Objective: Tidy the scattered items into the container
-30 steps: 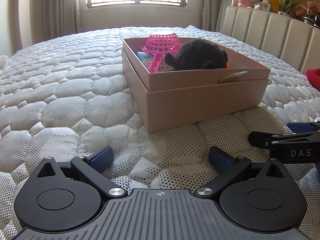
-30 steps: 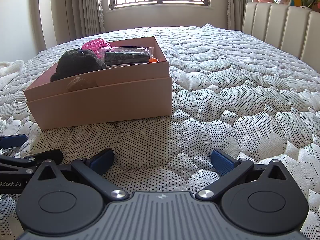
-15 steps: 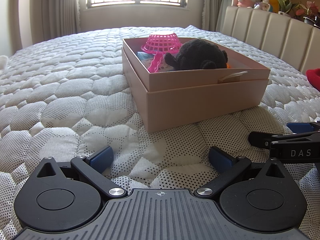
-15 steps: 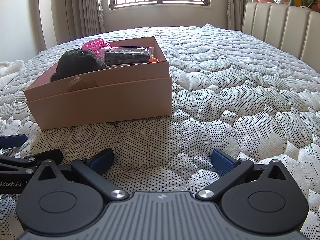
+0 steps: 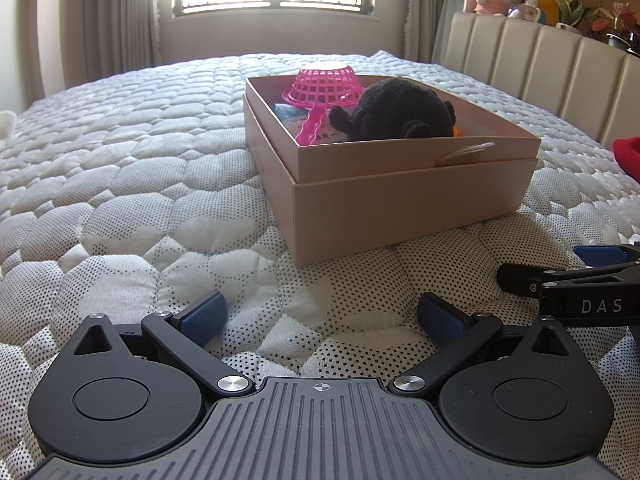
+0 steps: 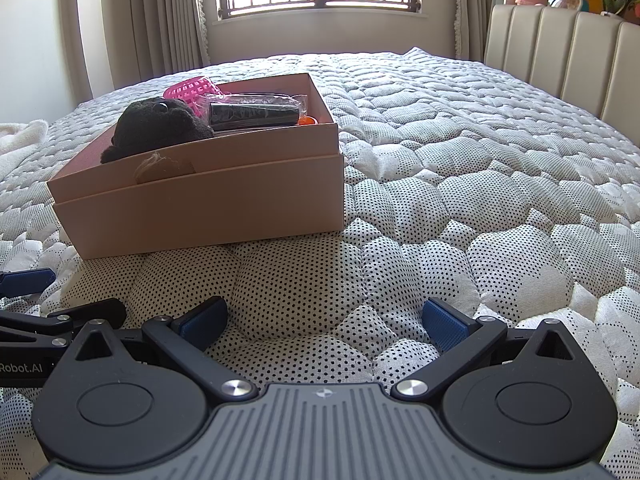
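Note:
A pale pink cardboard box [image 5: 400, 204] [image 6: 208, 208] sits on the quilted bed. Inside lie a black plush toy [image 5: 394, 110] [image 6: 158, 124], an upturned pink mesh basket [image 5: 324, 82] [image 6: 192, 90], a dark item wrapped in clear plastic [image 6: 256, 112] and something orange [image 6: 308, 120]. My left gripper [image 5: 320, 314] rests low on the quilt in front of the box, open and empty. My right gripper [image 6: 324, 322] lies beside it, also open and empty. Each gripper shows at the edge of the other's view.
The white quilted mattress [image 6: 480, 184] spreads all around the box. A padded beige headboard [image 5: 540, 60] stands at the right with plush toys and plants above it. A red object [image 5: 628, 154] lies at the far right edge. A window and curtains are behind.

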